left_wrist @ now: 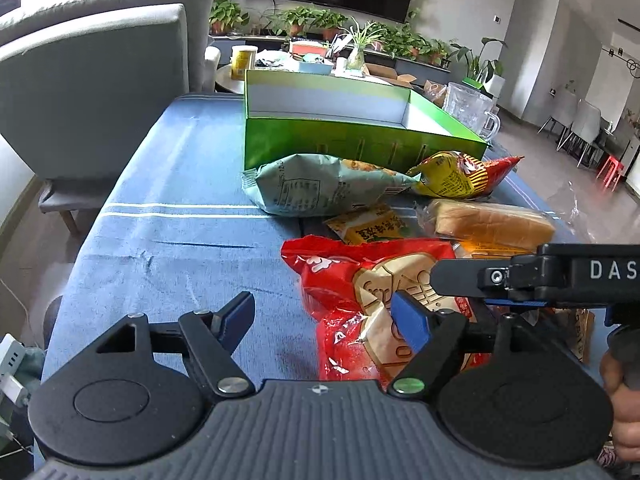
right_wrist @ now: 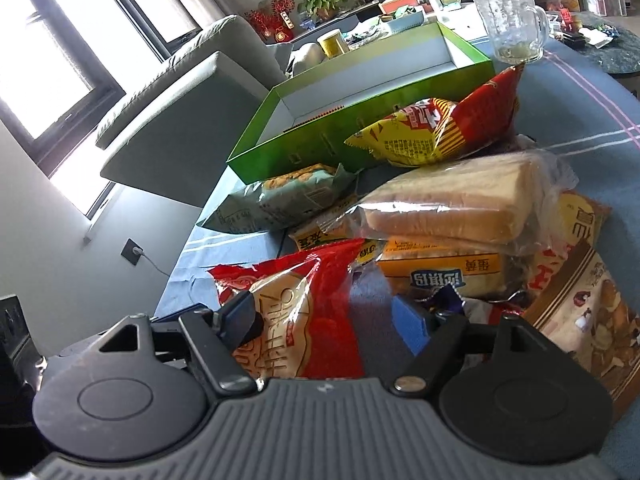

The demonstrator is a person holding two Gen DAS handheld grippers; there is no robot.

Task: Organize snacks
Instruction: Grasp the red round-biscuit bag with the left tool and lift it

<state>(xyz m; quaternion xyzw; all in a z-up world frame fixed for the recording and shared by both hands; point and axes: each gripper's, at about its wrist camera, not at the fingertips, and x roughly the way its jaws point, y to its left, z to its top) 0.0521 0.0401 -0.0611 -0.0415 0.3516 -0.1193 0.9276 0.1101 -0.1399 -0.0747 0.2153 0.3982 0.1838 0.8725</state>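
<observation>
Two grippers, left [left_wrist: 324,320] and right [right_wrist: 324,316], gaped over one red snack bag [right_wrist: 304,312] before one green box [left_wrist: 360,136].

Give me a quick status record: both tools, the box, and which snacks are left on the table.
left tool: open, holding nothing, above the blue tablecloth
right tool: open, its fingers on either side of the red snack bag, not closed on it
green box: open top; no snack seen inside
snacks outside the box: pale green bag, yellow-red bag, wrapped bread, red snack bag
glass mug: beside the box's far corner
</observation>
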